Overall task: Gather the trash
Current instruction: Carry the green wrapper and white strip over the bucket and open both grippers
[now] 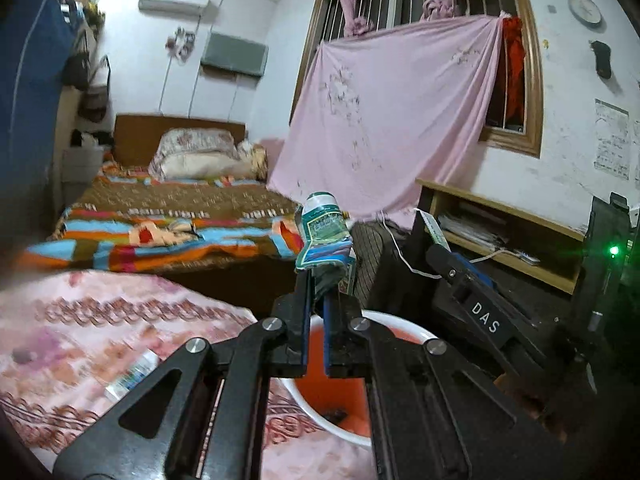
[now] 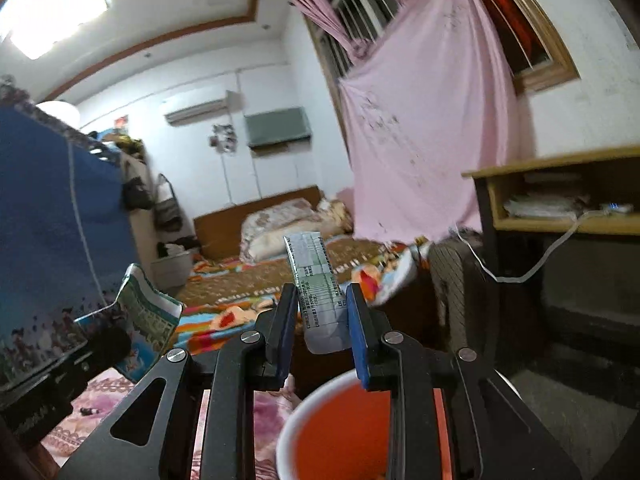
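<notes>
the left tool (image 1: pixel 318 280) is clamped fully shut on a crumpled green and blue printed wrapper (image 1: pixel 325 232), and the right tool (image 2: pixel 322 308), only slightly open, pinches a white and green printed sachet (image 2: pixel 316 288). both hang over the near round red basin with a white rim (image 2: pixel 288 432), probably so each piece drops straight in. a small white packet (image 1: pixel 132 376) lies on the pink patterned bedcover (image 1: pixel 80 320) at left, likely next.

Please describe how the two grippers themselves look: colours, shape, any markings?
The left gripper and the right gripper are alike: black metal linkage arms with silver round screws and triangular cut-outs, ending in two flat fingers lined with blue pads. Seen from the left, the right one bears a white "DAS" label and a green light.
</notes>
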A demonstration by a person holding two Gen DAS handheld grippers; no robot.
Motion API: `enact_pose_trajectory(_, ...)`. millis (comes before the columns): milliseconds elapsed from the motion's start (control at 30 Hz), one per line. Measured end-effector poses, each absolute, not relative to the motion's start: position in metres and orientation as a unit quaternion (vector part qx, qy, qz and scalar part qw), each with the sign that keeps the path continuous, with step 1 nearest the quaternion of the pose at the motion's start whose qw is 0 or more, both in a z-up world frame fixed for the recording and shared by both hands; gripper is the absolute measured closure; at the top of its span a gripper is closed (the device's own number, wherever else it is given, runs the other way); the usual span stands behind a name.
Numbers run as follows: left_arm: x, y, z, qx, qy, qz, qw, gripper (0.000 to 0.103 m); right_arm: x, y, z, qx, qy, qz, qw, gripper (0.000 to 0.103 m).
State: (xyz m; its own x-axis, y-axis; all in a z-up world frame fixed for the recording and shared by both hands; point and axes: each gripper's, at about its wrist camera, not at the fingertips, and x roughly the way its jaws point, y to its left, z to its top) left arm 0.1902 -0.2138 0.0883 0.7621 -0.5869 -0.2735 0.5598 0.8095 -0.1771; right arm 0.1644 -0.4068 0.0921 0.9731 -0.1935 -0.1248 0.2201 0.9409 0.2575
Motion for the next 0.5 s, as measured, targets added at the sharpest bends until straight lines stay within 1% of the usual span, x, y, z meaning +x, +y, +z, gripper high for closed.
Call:
enact_pose_trajectory(167, 0.208, -0.232, 0.077, -0.050, 0.224, -0.312, 0.922, 0.103, 0.169, -0.421, 0.083, 0.160, 0.082, -0.115, 0.977, 0.079)
enact_pose_trajectory(300, 0.214, -0.246, 0.068, -0.060, 0.259, -0.321, 0.909, 0.103, 0.171, -0.428, 0.077, 0.175, 0.100, -0.123, 0.972, 0.079)
enact_pose_trajectory(500, 0.216, -0.259, 0.062, -0.051, 0.283, -0.323, 0.902, 0.103, 0.174, -0.436, 0.073, 0.187, 0.120, -0.129, 0.966, 0.079)
